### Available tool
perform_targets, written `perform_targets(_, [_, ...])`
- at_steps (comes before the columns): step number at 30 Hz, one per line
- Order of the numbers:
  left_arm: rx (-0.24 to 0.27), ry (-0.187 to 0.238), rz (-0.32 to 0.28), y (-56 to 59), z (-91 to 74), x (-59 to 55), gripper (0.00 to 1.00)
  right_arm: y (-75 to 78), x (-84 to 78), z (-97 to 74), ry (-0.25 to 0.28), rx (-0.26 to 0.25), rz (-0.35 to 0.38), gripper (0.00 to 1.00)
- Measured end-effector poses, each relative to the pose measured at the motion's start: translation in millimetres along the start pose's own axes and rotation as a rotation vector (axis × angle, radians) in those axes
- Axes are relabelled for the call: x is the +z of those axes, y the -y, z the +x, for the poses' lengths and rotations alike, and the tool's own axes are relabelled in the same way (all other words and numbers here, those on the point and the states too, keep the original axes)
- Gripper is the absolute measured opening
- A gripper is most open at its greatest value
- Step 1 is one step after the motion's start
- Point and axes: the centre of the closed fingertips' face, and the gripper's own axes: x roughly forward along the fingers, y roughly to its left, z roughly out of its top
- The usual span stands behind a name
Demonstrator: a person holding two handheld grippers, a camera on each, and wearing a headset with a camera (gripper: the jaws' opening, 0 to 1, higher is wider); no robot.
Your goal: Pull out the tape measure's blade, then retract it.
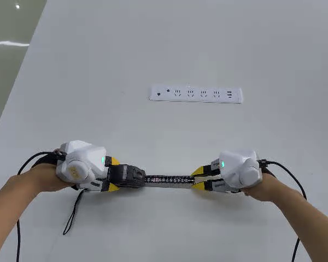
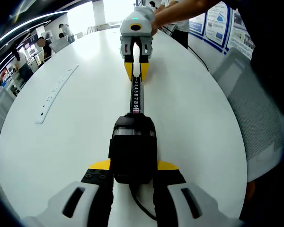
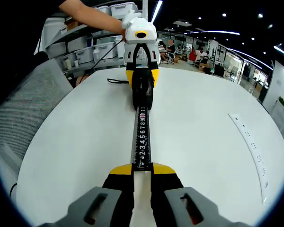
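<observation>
A black tape measure case (image 1: 130, 176) lies low over the white table, clamped in my left gripper (image 1: 113, 174), which is shut on it. In the left gripper view the case (image 2: 134, 144) fills the space between the yellow-tipped jaws. A short length of blade (image 1: 169, 179) with printed numbers runs straight from the case to my right gripper (image 1: 198, 178), which is shut on the blade's end. The right gripper view shows the blade (image 3: 142, 137) leading away to the case (image 3: 143, 89). A black wrist strap (image 1: 74, 213) hangs from the case onto the table.
A white power strip (image 1: 197, 94) lies flat on the table beyond the grippers. Black cables (image 1: 287, 174) trail from both grippers past the person's forearms. The white table (image 1: 169, 49) extends far ahead; its left edge (image 1: 11, 103) drops to a grey floor.
</observation>
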Motion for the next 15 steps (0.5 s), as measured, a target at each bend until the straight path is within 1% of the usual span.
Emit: perform_targets(15, [-0.001, 0.002, -0.001, -0.3, 0.4, 0.4, 0.27, 0.9, -7.1, -5.4, -0.014, -0.003, -0.004, 0.10])
